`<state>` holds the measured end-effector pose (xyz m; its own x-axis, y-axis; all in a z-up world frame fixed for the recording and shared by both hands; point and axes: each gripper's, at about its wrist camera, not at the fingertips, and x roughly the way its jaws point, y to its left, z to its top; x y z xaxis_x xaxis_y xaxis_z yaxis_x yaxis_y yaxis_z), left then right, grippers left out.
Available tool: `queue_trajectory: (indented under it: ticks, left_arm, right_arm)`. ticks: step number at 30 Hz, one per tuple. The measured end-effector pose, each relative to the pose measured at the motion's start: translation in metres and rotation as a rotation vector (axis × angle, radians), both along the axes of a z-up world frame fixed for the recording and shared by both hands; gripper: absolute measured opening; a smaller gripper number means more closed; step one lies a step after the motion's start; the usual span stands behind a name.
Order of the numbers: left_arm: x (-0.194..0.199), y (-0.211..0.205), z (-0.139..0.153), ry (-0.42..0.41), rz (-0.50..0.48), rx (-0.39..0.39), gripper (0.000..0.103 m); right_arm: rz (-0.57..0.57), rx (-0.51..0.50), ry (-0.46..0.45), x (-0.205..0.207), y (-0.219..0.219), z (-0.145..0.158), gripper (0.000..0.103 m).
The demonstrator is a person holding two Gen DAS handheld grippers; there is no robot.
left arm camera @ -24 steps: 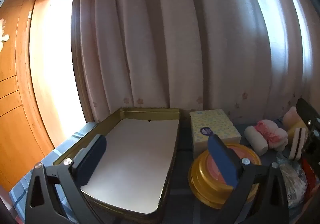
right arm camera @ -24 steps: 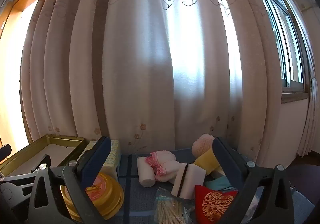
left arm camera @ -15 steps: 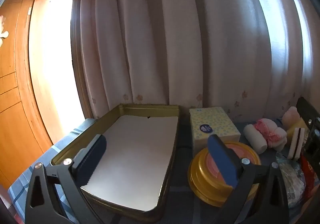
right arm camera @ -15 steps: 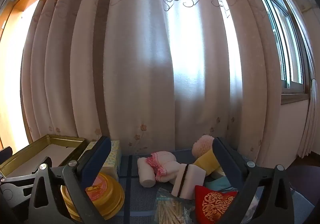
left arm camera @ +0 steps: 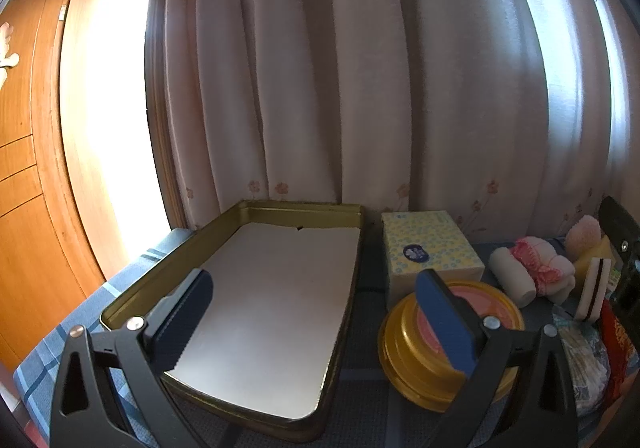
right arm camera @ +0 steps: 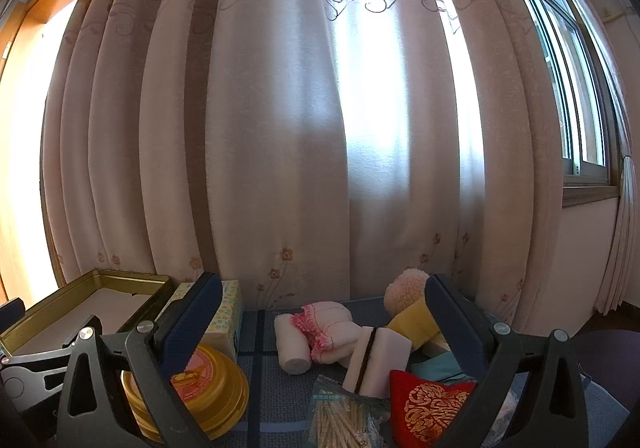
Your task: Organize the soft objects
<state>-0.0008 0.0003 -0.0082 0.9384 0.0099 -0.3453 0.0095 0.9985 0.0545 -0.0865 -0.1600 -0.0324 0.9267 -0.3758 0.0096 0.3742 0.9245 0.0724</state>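
The gold tray (left arm camera: 352,268) sits at the curtain end of the table (left arm camera: 360,420), lined with white paper and holding nothing, so it looks like the place meant for the soft things. Just beside the gold tray stands the tissue box (left arm camera: 430,248), and in front of that box the round yellow tin (left arm camera: 404,360). Further from the gold tray, past the tissue box, lies the soft pile: a white cloth roll (right arm camera: 292,344), a pink-frilled bundle (right arm camera: 330,324), a white sponge with a dark stripe (right arm camera: 376,364), a fluffy plush with a yellow part (right arm camera: 408,302) and a red embroidered cushion (right arm camera: 428,404).

The left gripper (left arm camera: 316,312) hangs over the near edge of the gold tray, tilted a little downward, its jaws wide apart with nothing between them. The right gripper (right arm camera: 320,322) points level at the soft pile, jaws likewise spread and empty, apparently lined up to choose a first piece. No soft thing has reached the gold tray yet.
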Motion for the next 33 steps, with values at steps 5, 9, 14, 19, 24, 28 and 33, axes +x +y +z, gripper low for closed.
queue_trajectory:
  ticks: [5,9,14,19,24,28,33]
  left_arm:
    - [0.0014,0.0002,0.0010,0.003,0.000,-0.002,0.103]
    - [0.0015,-0.0002,0.0009,0.002,0.000,-0.004,0.103]
    - [0.0034,0.0006,0.0023,0.006,0.003,-0.010,0.103]
    - [0.0035,0.0005,0.0030,0.005,0.006,-0.019,0.103]
    - [0.0030,0.0002,0.0033,0.004,0.008,-0.023,0.103]
    - [0.0020,0.0029,0.0042,0.003,0.008,-0.026,0.103]
    - [0.0023,0.0029,0.0046,0.003,0.009,-0.028,0.103]
  right_arm:
    - [0.001,-0.002,-0.001,0.0005,-0.0003,-0.0007,0.102]
    - [-0.002,0.000,0.002,0.0015,-0.0002,-0.0013,0.102]
    - [-0.001,-0.002,0.001,0.0017,-0.0004,-0.0009,0.102]
    - [-0.001,-0.002,0.000,0.0009,-0.0007,-0.0013,0.102]
    - [-0.001,-0.004,-0.002,0.0007,-0.0008,-0.0013,0.102]
    - [-0.001,-0.005,-0.005,0.0004,-0.0016,-0.0017,0.102]
    - [-0.001,-0.005,-0.006,0.0003,-0.0018,-0.0017,0.102]
